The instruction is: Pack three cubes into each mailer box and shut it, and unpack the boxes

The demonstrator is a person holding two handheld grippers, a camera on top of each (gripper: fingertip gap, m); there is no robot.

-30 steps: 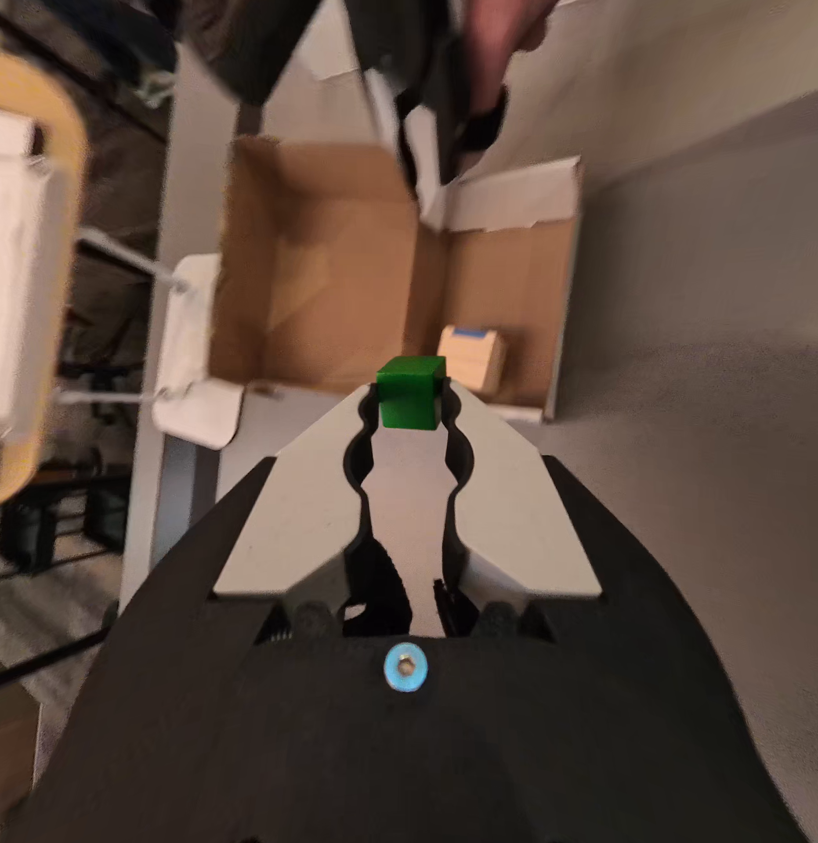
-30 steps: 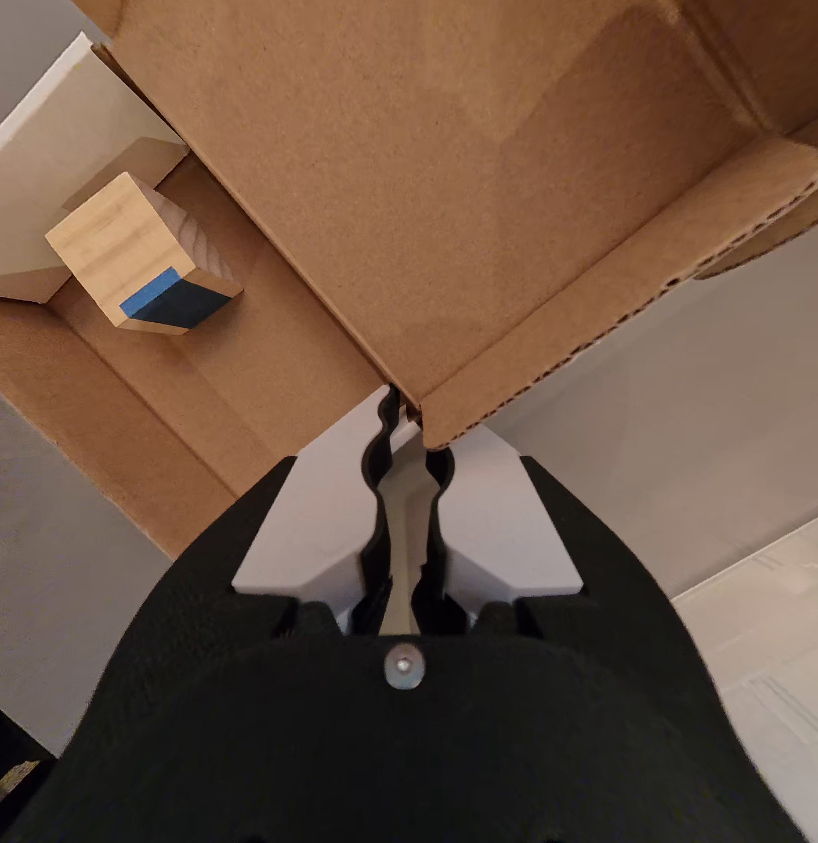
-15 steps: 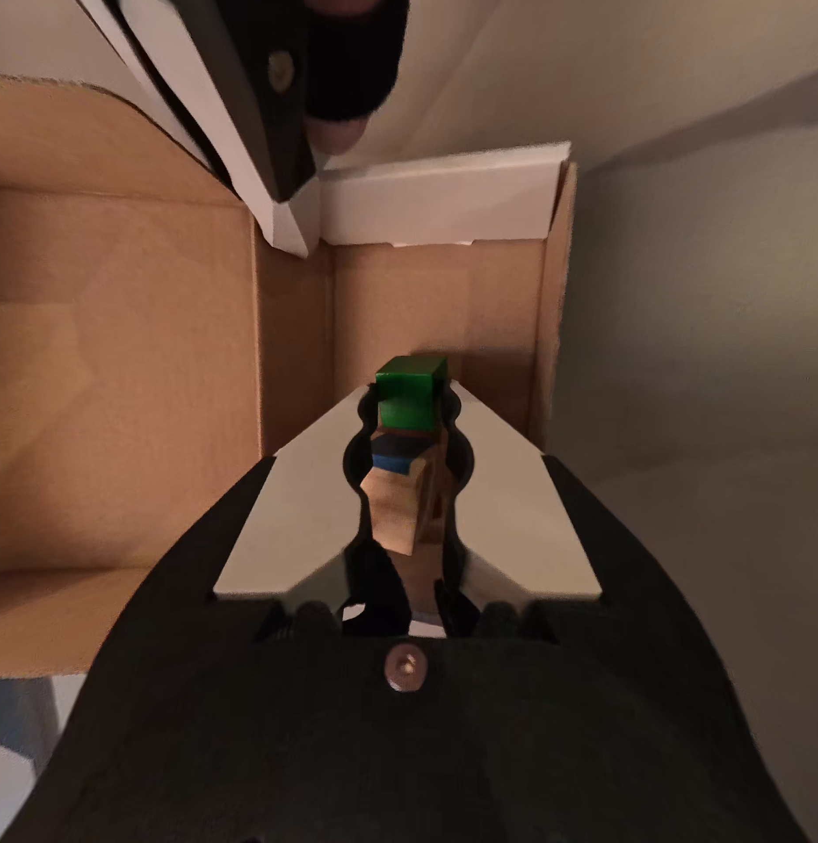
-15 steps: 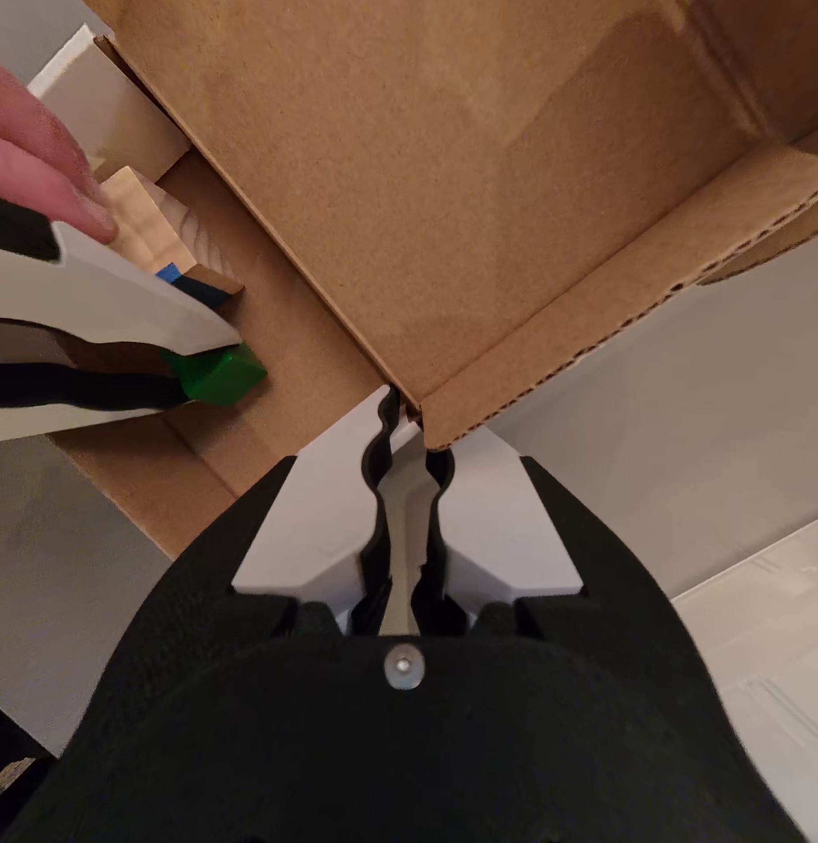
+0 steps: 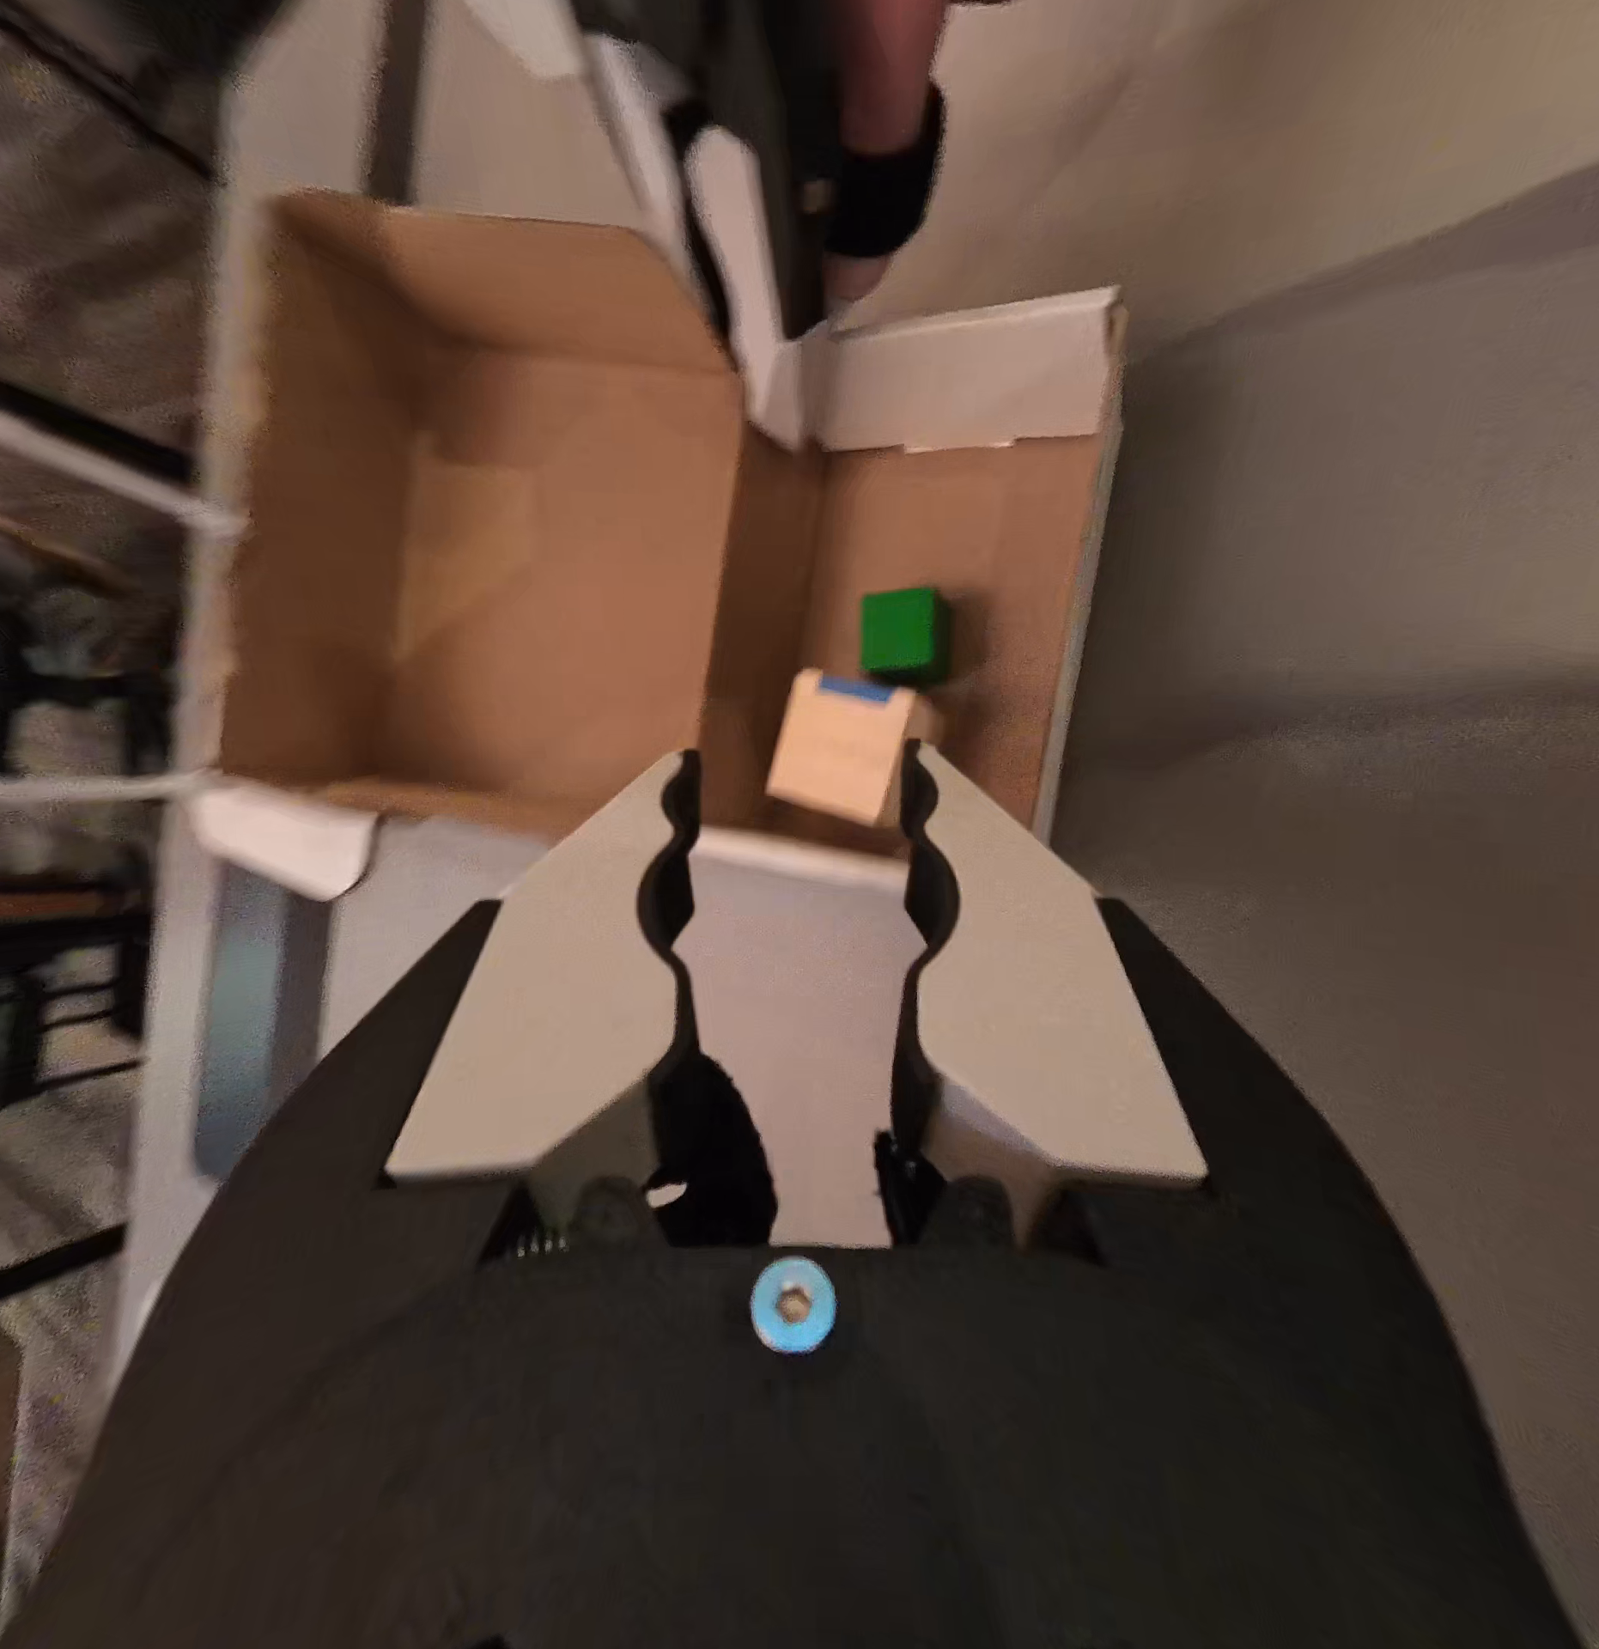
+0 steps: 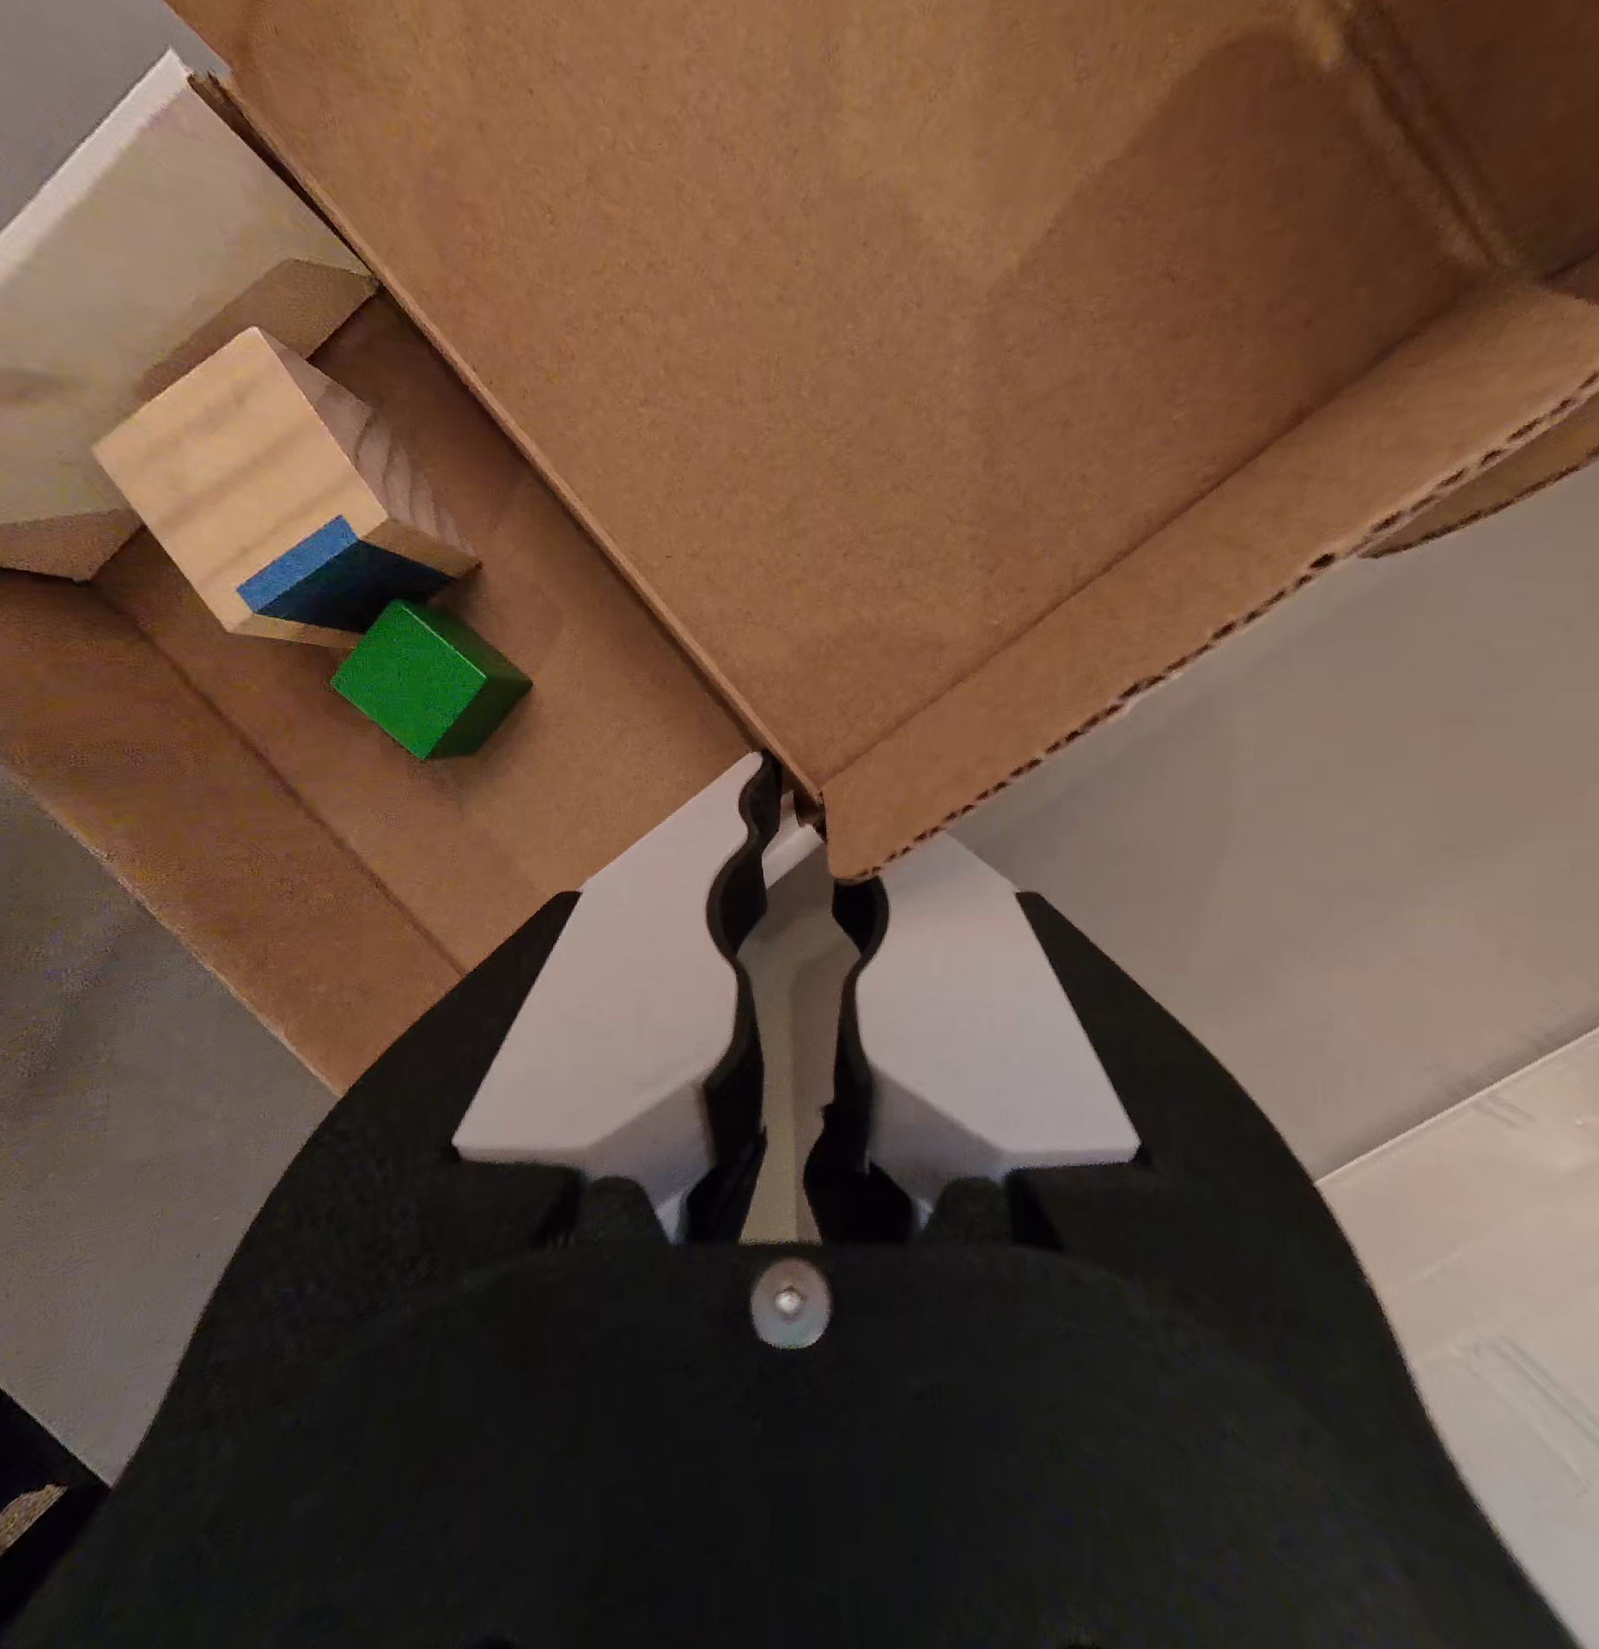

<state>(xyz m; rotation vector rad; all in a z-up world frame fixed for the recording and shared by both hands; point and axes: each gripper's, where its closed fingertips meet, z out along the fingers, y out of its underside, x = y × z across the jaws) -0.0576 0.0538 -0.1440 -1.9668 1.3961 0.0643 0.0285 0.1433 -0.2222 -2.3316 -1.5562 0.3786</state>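
An open mailer box (image 5: 1072, 625) lies on the grey table, with its lid (image 5: 475, 500) folded out to the left. A green cube (image 5: 903, 642) and a wooden cube with a blue face (image 5: 845, 745) sit close together on the box's floor. My left gripper (image 5: 800, 776) is open and empty, just outside the box's near wall. My right gripper (image 6: 791, 803) is shut on the corner of the lid (image 6: 867, 357) and holds it open. The green cube (image 6: 426, 678) and the wooden cube (image 6: 243, 482) also show in the right wrist view. The right gripper (image 5: 769, 268) shows at the box's far side.
The table's left edge (image 5: 216, 625) runs beside the lid, with dark furniture and floor beyond it. A white lid flap (image 5: 278, 830) hangs over that edge. A white flat surface (image 6: 1492, 1249) lies at the lower right of the right wrist view.
My left gripper carried the green cube into the box, let it go beside the wooden cube, opened and drew back out. The right gripper kept its hold on the lid.
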